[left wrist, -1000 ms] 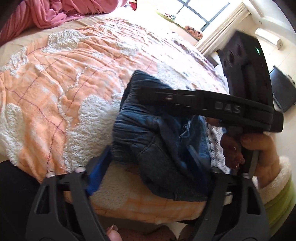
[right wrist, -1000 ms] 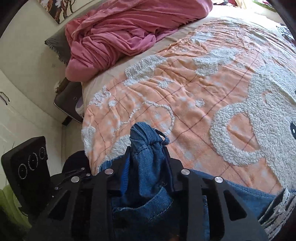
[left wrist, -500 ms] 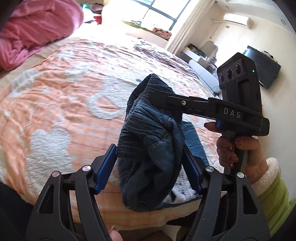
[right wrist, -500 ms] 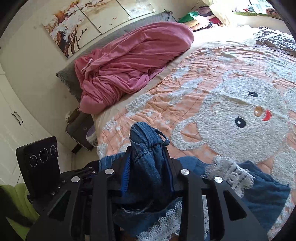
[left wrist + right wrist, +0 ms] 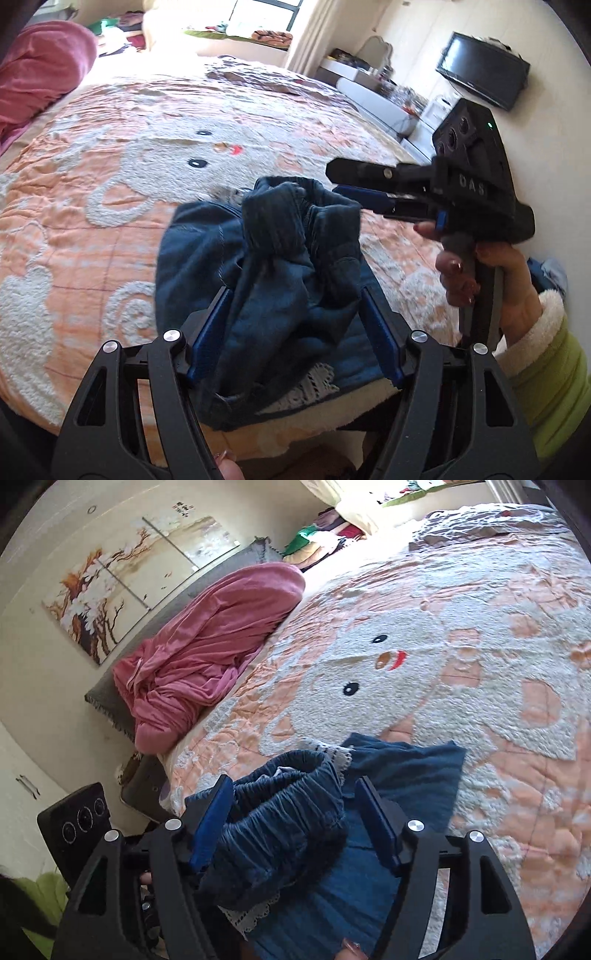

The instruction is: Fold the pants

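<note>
Lying bunched near the bed's front edge, the blue pants (image 5: 258,266) rest on the orange bedspread (image 5: 92,229), their gathered waistband humped up over a flatter folded part. The left tongs (image 5: 295,325) stand spread wide with the heap of denim between the blue pads, which do not pinch it. The right tongs (image 5: 295,819) are likewise parted, the elastic waistband sitting loose between the fingers; from the left camera they hover just right of the heap. A pink blanket (image 5: 207,650) lies at the bed's head.
</note>
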### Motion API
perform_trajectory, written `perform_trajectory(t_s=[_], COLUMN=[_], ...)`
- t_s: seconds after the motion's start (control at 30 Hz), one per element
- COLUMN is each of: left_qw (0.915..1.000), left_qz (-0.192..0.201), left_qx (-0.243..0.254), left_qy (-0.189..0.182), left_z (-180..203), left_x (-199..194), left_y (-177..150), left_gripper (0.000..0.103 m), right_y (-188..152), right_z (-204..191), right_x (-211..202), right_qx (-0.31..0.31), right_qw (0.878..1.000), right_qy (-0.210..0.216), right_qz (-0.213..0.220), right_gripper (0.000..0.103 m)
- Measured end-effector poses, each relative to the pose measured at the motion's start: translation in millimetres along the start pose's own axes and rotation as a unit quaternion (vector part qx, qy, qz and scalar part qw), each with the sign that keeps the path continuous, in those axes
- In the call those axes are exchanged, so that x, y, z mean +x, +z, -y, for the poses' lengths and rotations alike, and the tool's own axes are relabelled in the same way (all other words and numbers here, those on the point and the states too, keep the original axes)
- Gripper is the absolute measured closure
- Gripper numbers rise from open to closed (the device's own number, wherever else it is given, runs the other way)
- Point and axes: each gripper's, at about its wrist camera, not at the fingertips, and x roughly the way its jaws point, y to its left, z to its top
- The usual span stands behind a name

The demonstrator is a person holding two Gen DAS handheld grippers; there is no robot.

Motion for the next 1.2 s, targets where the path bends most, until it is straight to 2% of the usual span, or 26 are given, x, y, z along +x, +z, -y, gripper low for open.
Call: perform_trajectory(t_s=[0.1, 0.2, 0.27, 0.37, 0.47, 0.5, 0.6, 0.83, 1.07, 1.2], left_qw=[0.9995, 0.9983, 0.9969, 0.9964, 0.9958, 0.9954, 0.9946, 0.9954, 0.9973, 0.9976], left_qz=[-0.015, -0.024, -0.027, -0.033, -0.037, -0.040, -0.048, -0.038, -0.022, -0.018], left_qx=[0.027, 0.050, 0.073, 0.077, 0.081, 0.083, 0.086, 0.081, 0.069, 0.066], left_qy=[-0.012, -0.019, -0.015, -0.015, -0.020, -0.026, -0.033, -0.036, -0.015, -0.006], left_z=[15, 26, 33, 34, 37, 38, 37, 31, 30, 26], left_x=[8, 12, 14, 14, 12, 11, 16, 3, -10, -17], left_y=[-9, -17, -24, -31, -37, -40, -43, -39, -33, -31], left_gripper=[0.038, 0.035, 0.033, 0.033, 0.032, 0.032, 0.032, 0.032, 0.029, 0.028], right_y=[-5, -8, -10, -18, -33, -38, -49, -56, -55, -53], right_z=[6, 1, -6, -11, -9, -5, 6, 6, 4, -5], right_x=[-5, 0, 6, 15, 22, 22, 16, 10, 10, 4], right_qx=[0.025, 0.029, 0.012, -0.022, -0.066, -0.066, -0.046, -0.058, -0.055, -0.046], right_qw=[1.000, 0.999, 0.998, 0.993, 0.979, 0.977, 0.979, 0.976, 0.973, 0.976], right_qy=[-0.014, -0.028, -0.051, -0.095, -0.171, -0.179, -0.175, -0.195, -0.209, -0.202], right_qz=[-0.004, -0.021, -0.035, -0.061, -0.088, -0.092, -0.090, -0.077, -0.077, -0.069], right_gripper=[0.020, 0.013, 0.012, 0.013, 0.015, 0.015, 0.015, 0.015, 0.015, 0.014])
